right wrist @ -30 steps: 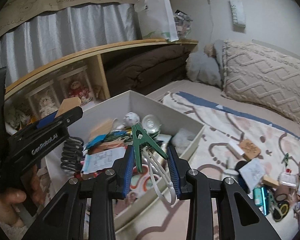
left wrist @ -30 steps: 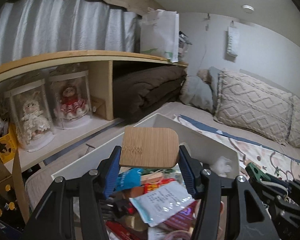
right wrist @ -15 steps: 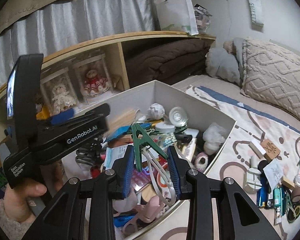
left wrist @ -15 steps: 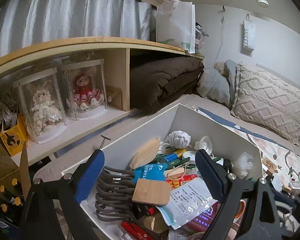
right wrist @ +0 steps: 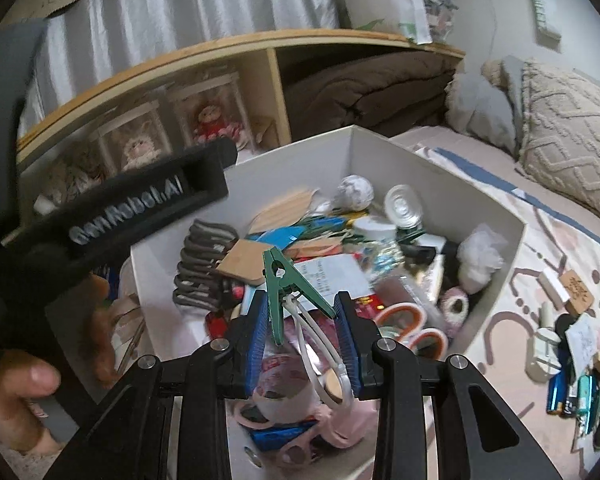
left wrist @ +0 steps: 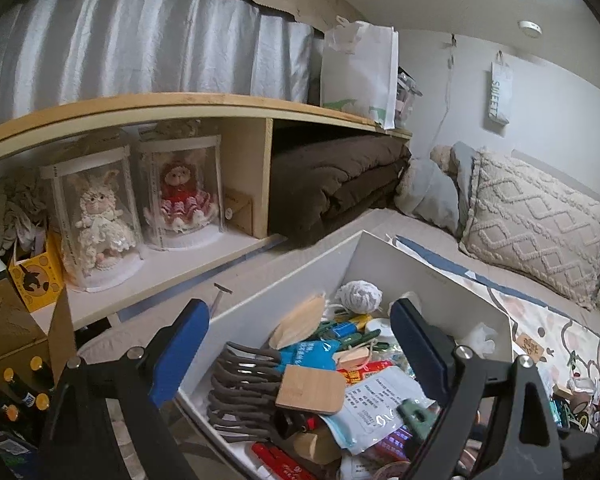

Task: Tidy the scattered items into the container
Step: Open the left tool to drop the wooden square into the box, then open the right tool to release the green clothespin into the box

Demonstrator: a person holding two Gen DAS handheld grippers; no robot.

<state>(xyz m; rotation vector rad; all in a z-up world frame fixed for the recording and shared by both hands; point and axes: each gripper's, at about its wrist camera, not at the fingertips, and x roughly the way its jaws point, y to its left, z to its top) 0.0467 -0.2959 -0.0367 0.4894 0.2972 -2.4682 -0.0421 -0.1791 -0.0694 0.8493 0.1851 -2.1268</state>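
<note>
A white box (left wrist: 428,280) (right wrist: 420,168) on the bed holds many small items. A bamboo-handled brush with grey bristles (left wrist: 308,390) (right wrist: 242,262) lies inside it on the pile. My left gripper (left wrist: 300,350) is open and empty above the box's near left corner; its body (right wrist: 112,216) shows in the right wrist view. My right gripper (right wrist: 304,320) is shut on a green clothes peg (right wrist: 286,288) with a white cord loop, held over the box's near side. The peg's tip also shows in the left wrist view (left wrist: 414,414).
Several scattered items (right wrist: 572,340) lie on the patterned bed cover right of the box. A wooden shelf (left wrist: 160,104) with boxed dolls (left wrist: 100,216) and a brown blanket (left wrist: 340,176) stands behind. Pillows (left wrist: 536,224) lie at the far right.
My left gripper opened and let the bamboo brush drop into the box, then drew back to the left. My right gripper carried the green peg forward over the box.
</note>
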